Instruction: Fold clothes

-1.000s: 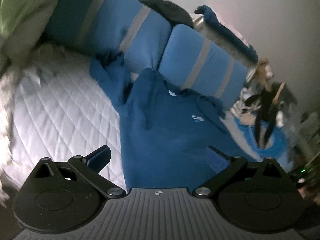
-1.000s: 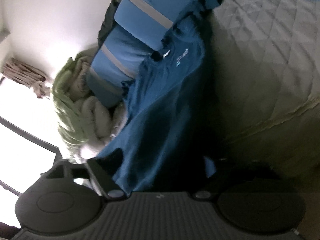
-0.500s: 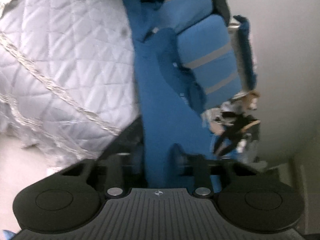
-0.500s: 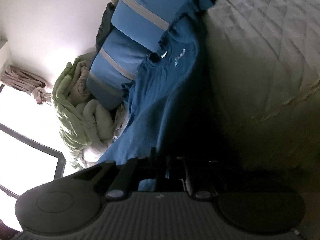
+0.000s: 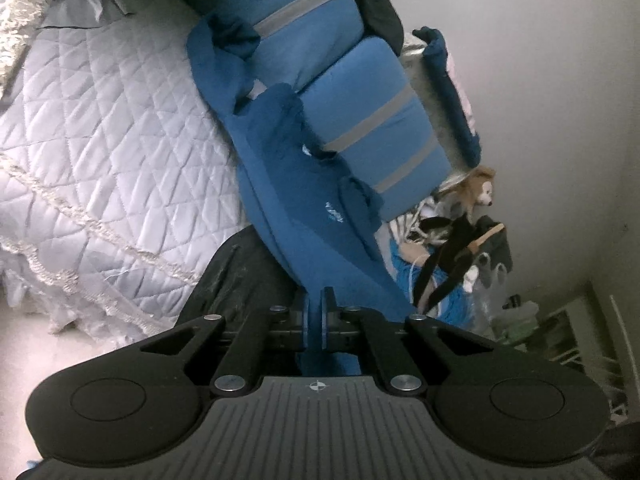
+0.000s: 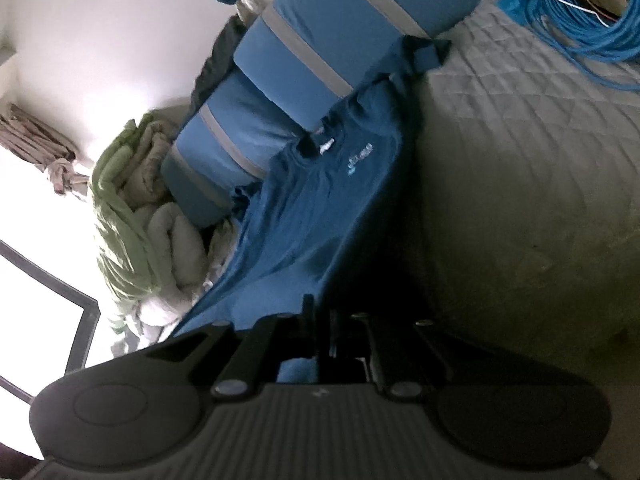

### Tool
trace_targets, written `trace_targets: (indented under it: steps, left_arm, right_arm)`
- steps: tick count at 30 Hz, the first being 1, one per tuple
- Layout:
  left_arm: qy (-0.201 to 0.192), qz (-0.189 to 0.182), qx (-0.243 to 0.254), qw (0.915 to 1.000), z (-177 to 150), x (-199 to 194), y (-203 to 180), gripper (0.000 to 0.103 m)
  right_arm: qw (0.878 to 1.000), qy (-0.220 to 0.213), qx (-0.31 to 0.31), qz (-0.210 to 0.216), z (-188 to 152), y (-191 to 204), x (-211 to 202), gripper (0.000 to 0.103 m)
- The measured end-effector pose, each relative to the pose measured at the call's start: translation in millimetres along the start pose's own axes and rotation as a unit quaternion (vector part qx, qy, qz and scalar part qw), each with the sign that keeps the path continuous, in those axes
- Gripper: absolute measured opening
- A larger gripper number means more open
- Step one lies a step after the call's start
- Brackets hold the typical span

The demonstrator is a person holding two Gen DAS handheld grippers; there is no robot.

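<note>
Bed: your quilted bedspread carries everything; pale, ridged, likely to drag on cloth.
Pillows: two blue striped pillows at the head; the shirt's collar end lies against them.
Shirt: the blue T-shirt stretches from the pillows down to both your tools, hem end raised, sleeves rumpled near the pillows.
Left gripper: jaws clenched on the shirt's hem.
Right gripper: pinched closed on the opposite hem corner; dim, but cloth shows between the fingers.
Risk: pull unevenly and one corner may slip; the far sleeve could snag on the pillows and skew your fold.
</note>
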State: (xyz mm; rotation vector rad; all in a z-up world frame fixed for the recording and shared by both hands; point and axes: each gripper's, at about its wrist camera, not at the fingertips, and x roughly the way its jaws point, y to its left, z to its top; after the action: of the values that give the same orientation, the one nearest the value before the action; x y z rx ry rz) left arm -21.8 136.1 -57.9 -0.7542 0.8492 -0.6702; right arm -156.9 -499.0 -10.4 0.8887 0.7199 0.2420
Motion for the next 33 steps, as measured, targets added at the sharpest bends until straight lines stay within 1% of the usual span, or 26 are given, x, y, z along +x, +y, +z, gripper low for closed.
trace_targets:
  steps: [1, 3, 5, 6, 7, 8, 9, 10, 12, 14, 15, 17, 18, 20, 21, 23, 24, 26, 29, 31, 33]
  left_arm:
    - [0.001, 0.005, -0.001, 1.0000, -0.9, -0.6, 0.7, 0.005]
    - [-0.005, 0.033, -0.009, 0.9994, -1.8, 2.6, 5.0, 0.006]
    - [-0.006, 0.046, -0.012, 0.9989, -1.2, 5.5, 8.8, 0.008]
    - [-0.003, 0.062, -0.006, 0.9981, 0.8, 5.7, 6.4, 0.013]
    - [-0.001, 0.082, 0.002, 0.9966, 3.3, 5.4, 2.3, 0.016]
    - [-0.003, 0.103, 0.014, 0.9945, 7.0, 2.6, -4.0, 0.026]
    - [-0.007, 0.125, 0.028, 0.9917, 11.2, -1.2, -11.1, 0.036]
    - [-0.015, 0.140, 0.043, 0.9890, 15.1, -6.7, -20.2, 0.039]
    - [-0.031, 0.163, 0.077, 0.9830, 24.0, -18.6, -42.3, 0.047]
    - [-0.042, 0.181, 0.115, 0.9758, 35.1, -30.2, -69.0, 0.052]
    - [-0.047, 0.190, 0.133, 0.9715, 40.6, -35.9, -82.4, 0.057]
    - [-0.058, 0.207, 0.171, 0.9616, 51.7, -47.5, -109.2, 0.064]
    - [-0.063, 0.215, 0.187, 0.9564, 57.1, -52.4, -123.5, 0.066]
    - [-0.063, 0.229, 0.209, 0.9484, 69.2, -58.4, -149.1, 0.066]
    - [-0.062, 0.236, 0.220, 0.9445, 75.3, -61.5, -163.3, 0.066]
    - [-0.078, 0.233, 0.241, 0.9390, 84.4, -70.9, -188.0, 0.066]
    - [-0.087, 0.230, 0.251, 0.9362, 88.8, -75.9, -200.0, 0.066]
    - [-0.098, 0.216, 0.269, 0.9334, 94.5, -81.6, -222.4, 0.068]
    - [-0.111, 0.192, 0.297, 0.9289, 102.4, -89.3, -255.6, 0.070]
    - [-0.115, 0.180, 0.315, 0.9247, 107.7, -92.0, -276.4, 0.071]
    - [-0.110, 0.172, 0.323, 0.9243, 116.6, -90.1, -291.8, 0.072]
  right_arm:
    - [1.000, 0.005, 0.002, -0.004, -2.3, -1.2, 0.4, 0.005]
    - [1.000, 0.015, 0.007, -0.012, -6.9, -3.7, 1.1, 0.005]
    - [0.999, 0.027, 0.004, -0.044, -10.0, -6.8, 6.7, 0.009]
    - [0.996, 0.028, -0.005, -0.079, -11.7, -4.8, 10.2, 0.019]
    - [0.991, 0.029, -0.023, -0.127, -12.6, 0.3, 13.8, 0.048]
    - [0.986, 0.031, -0.040, -0.157, -12.7, 6.1, 16.2, 0.058]
    - [0.980, 0.027, -0.067, -0.183, -12.2, 15.7, 17.1, 0.081]
    - [0.976, 0.018, -0.086, -0.198, -10.8, 24.8, 15.6, 0.094]
    - [0.968, 0.004, -0.122, -0.220, -5.5, 43.0, 11.8, 0.097]
    - [0.960, -0.004, -0.149, -0.238, 4.2, 65.1, 5.9, 0.101]
    - [0.956, -0.011, -0.162, -0.244, 9.2, 74.5, 2.9, 0.103]
    - [0.948, -0.020, -0.192, -0.252, 22.1, 98.1, -4.2, 0.103]
    - [0.944, -0.025, -0.207, -0.254, 28.6, 111.7, -8.2, 0.103]
    - [0.936, -0.034, -0.235, -0.260, 42.4, 136.8, -15.1, 0.103]
    - [0.935, -0.038, -0.242, -0.258, 50.9, 148.6, -18.5, 0.103]
    - [0.932, -0.045, -0.256, -0.254, 68.1, 172.1, -25.4, 0.103]
    - [0.932, -0.049, -0.257, -0.250, 75.2, 181.1, -28.9, 0.103]
    - [0.932, -0.062, -0.262, -0.242, 92.0, 200.3, -38.9, 0.103]
    - [0.930, -0.098, -0.263, -0.237, 112.6, 226.9, -58.4, 0.103]
    - [0.933, -0.124, -0.255, -0.223, 130.3, 242.0, -72.6, 0.103]
    - [0.935, -0.145, -0.245, -0.211, 147.2, 252.7, -84.0, 0.103]
